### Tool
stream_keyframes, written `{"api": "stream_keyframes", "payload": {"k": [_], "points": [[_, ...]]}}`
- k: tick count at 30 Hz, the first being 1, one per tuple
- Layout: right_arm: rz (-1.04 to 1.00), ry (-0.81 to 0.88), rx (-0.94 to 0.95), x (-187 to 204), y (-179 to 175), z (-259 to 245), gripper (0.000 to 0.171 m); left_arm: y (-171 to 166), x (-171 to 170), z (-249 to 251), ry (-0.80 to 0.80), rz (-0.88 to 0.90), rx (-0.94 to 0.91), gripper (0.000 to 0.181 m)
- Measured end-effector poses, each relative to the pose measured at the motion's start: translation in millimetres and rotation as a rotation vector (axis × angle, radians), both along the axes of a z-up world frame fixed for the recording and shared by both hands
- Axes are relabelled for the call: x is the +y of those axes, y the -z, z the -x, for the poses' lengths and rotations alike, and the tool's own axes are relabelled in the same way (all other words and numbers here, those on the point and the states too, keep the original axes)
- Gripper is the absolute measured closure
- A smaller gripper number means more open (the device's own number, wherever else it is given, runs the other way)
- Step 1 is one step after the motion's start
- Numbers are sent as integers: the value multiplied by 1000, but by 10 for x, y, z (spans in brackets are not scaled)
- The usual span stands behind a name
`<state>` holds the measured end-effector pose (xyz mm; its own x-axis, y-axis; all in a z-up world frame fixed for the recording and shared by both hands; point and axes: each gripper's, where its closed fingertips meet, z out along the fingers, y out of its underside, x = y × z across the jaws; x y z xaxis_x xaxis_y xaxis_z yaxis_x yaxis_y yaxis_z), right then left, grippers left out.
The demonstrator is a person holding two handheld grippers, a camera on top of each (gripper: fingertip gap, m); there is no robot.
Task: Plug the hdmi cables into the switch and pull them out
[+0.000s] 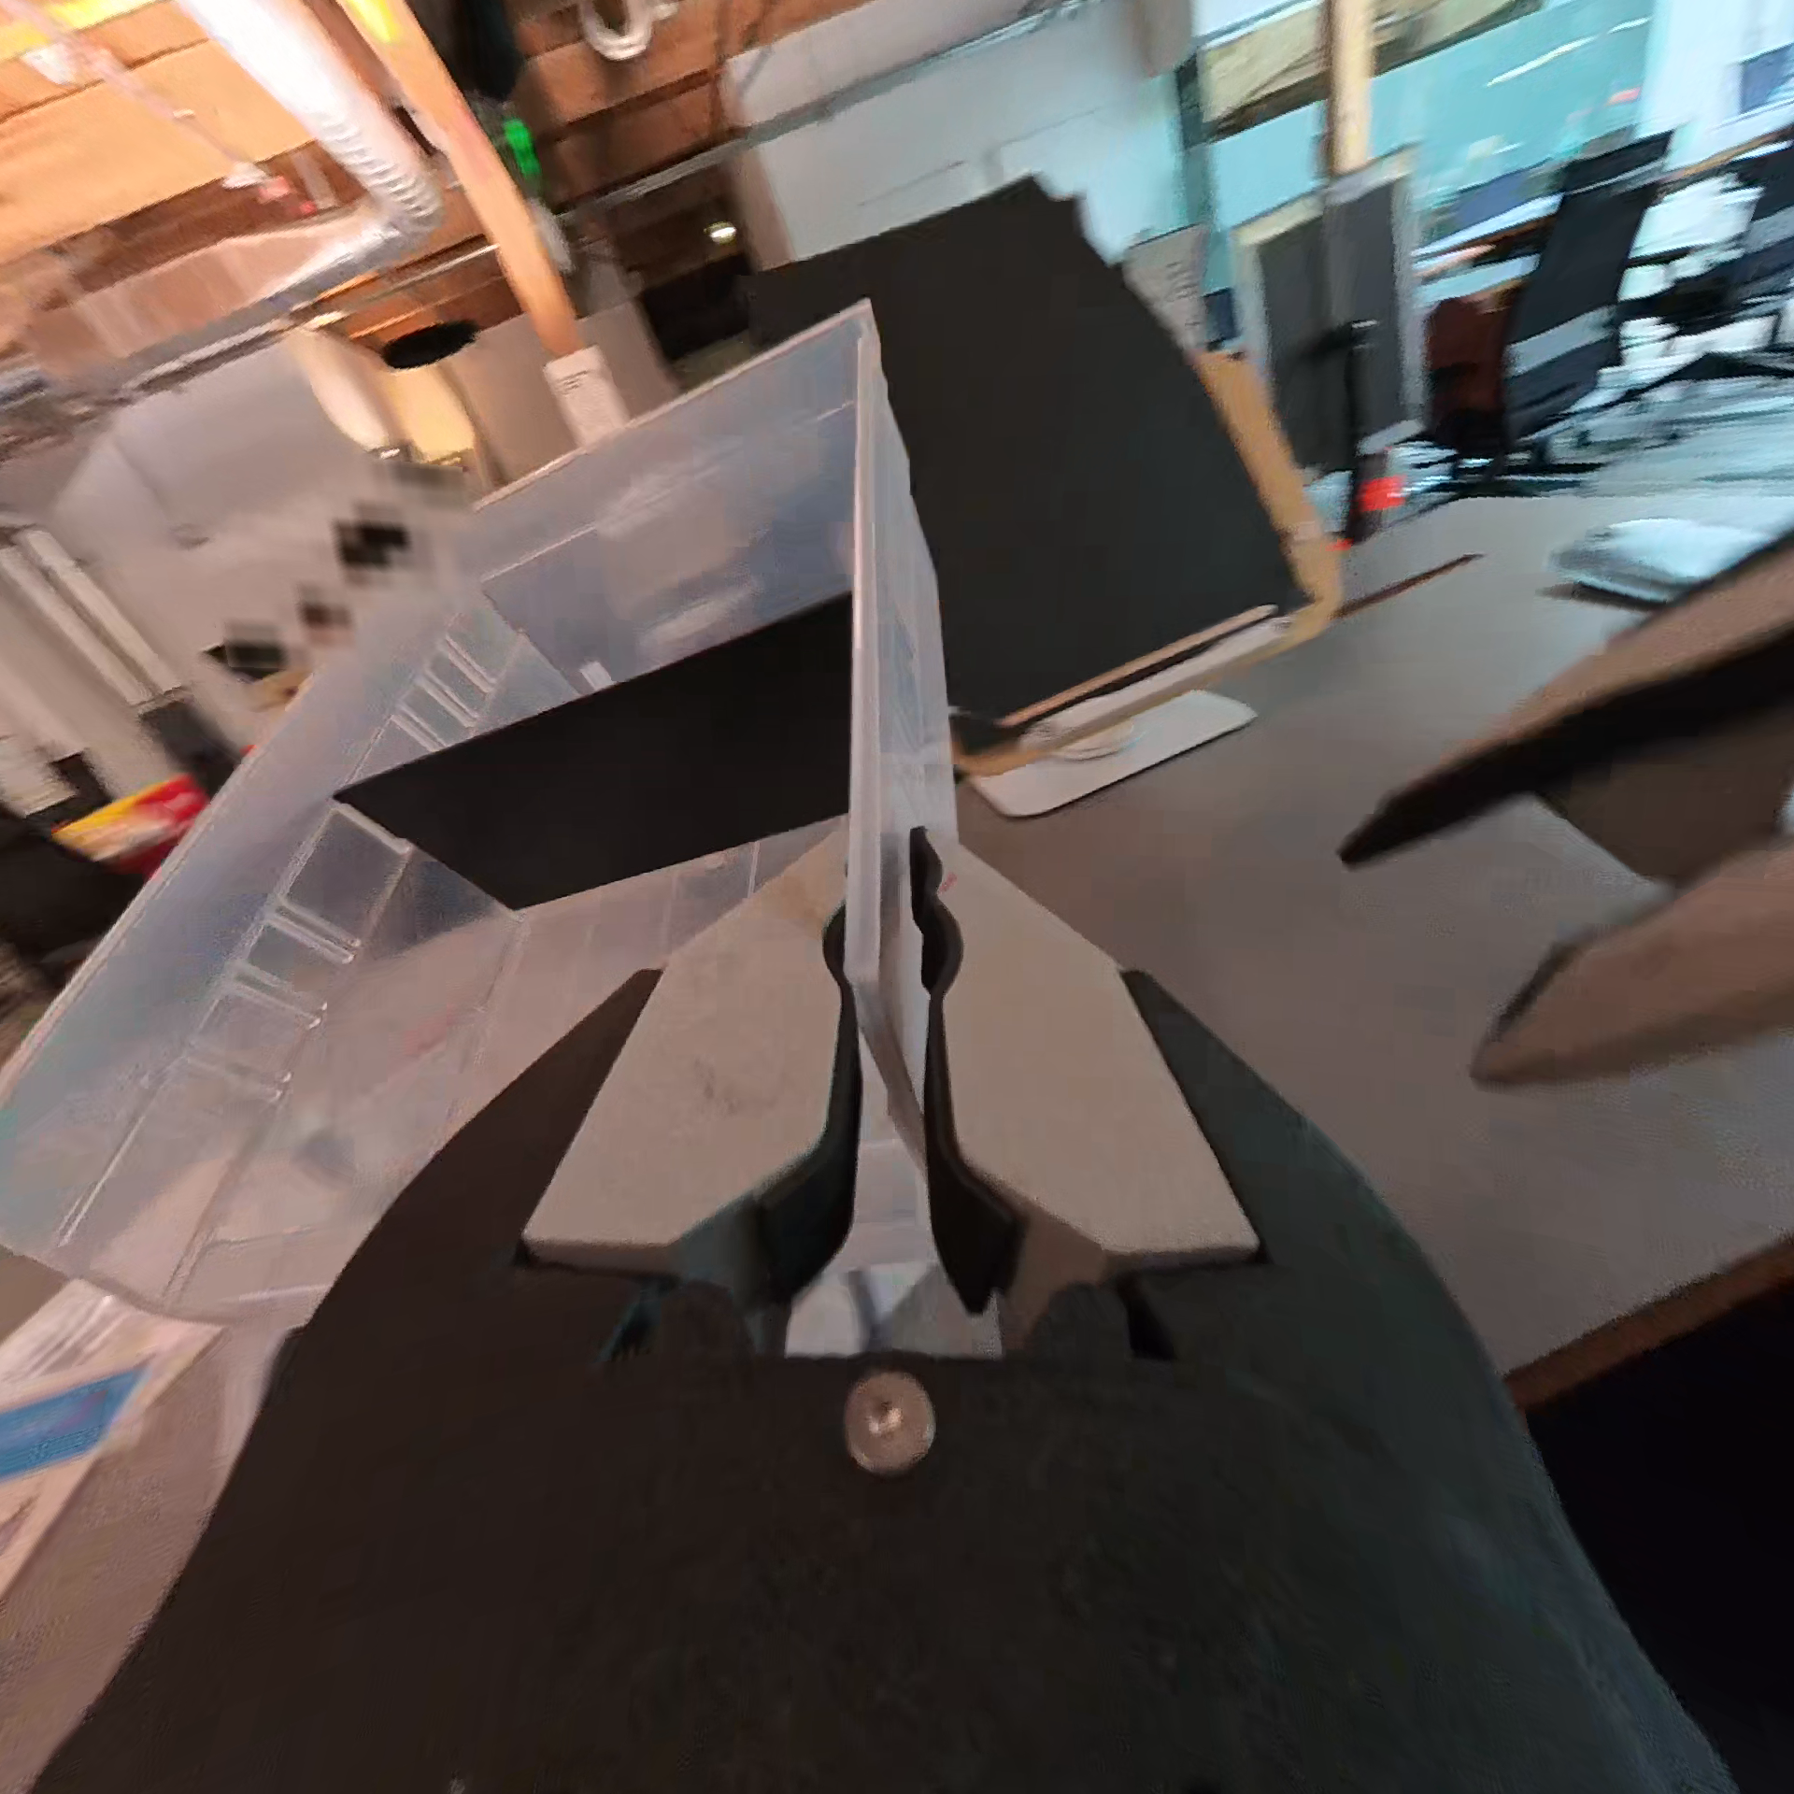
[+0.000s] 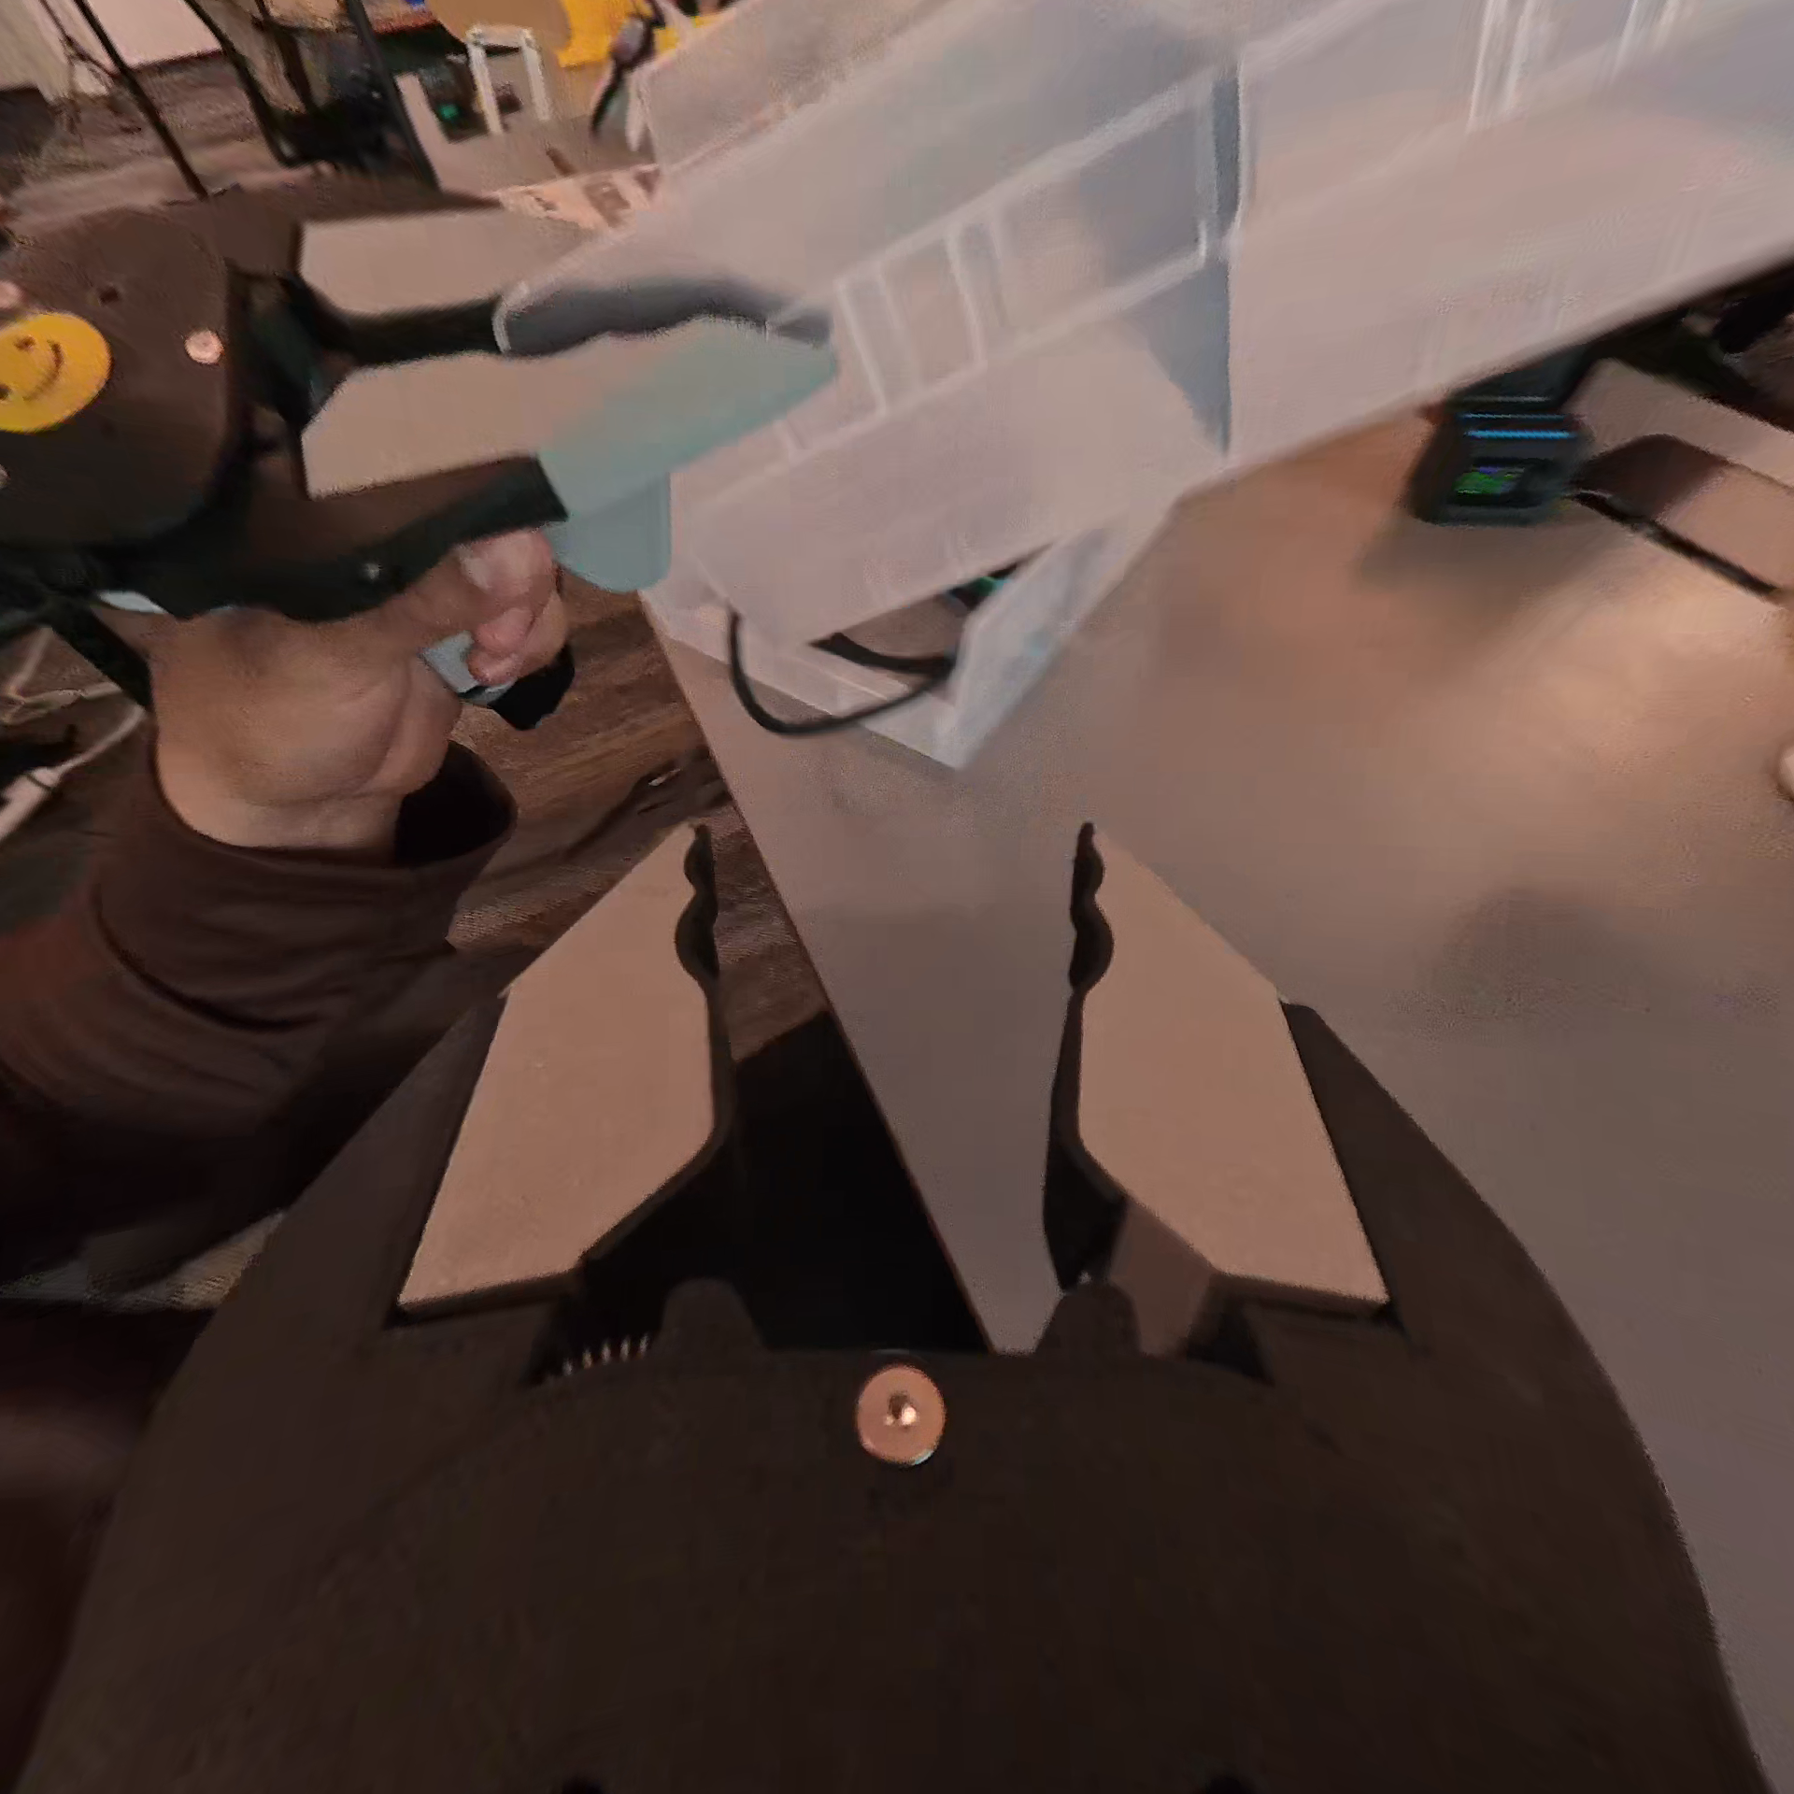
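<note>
Clear plastic, a bin (image 1: 680, 544) hangs tilted above the grey table (image 1: 1262, 922), its wall clamped between the left gripper's (image 1: 888, 932) closed fingers; a dark panel shows inside it. The right wrist view shows that gripper reaching in from the left to the bin, held by a hand (image 2: 485, 621). A black cable (image 2: 825, 699) loops from under the bin's low corner. The right gripper (image 2: 893, 903) hangs over the table edge, fingers apart and holding nothing. A small dark box (image 2: 1500, 466) sits on the table beyond; whether it is the switch I cannot tell.
</note>
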<state>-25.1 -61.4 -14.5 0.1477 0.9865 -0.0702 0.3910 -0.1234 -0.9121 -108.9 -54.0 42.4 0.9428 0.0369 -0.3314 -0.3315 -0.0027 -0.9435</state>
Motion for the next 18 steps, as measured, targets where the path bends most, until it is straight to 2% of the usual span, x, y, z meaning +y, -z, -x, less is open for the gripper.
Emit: {"api": "stream_keyframes", "payload": {"k": [1,4,8,10,12,18], "points": [[-15,16,-6,113,-24,-217,100,59,88,-245,54,6,10,179],[-24,143,24,535,-153,-852,101,346,361,-973,185,42,34,178],[11,191,111,833,-347,-1443,99,876,802,-1741,286,148,14,176],[19,225,142,977,-344,-1633,100,1182,1041,-1971,304,200,-4,176],[56,217,143,1034,-309,-1722,100,1335,1200,-2094,259,174,58,175],[47,220,50,1139,-103,-1717,101,1555,1357,-2332,222,222,98,176]]}}
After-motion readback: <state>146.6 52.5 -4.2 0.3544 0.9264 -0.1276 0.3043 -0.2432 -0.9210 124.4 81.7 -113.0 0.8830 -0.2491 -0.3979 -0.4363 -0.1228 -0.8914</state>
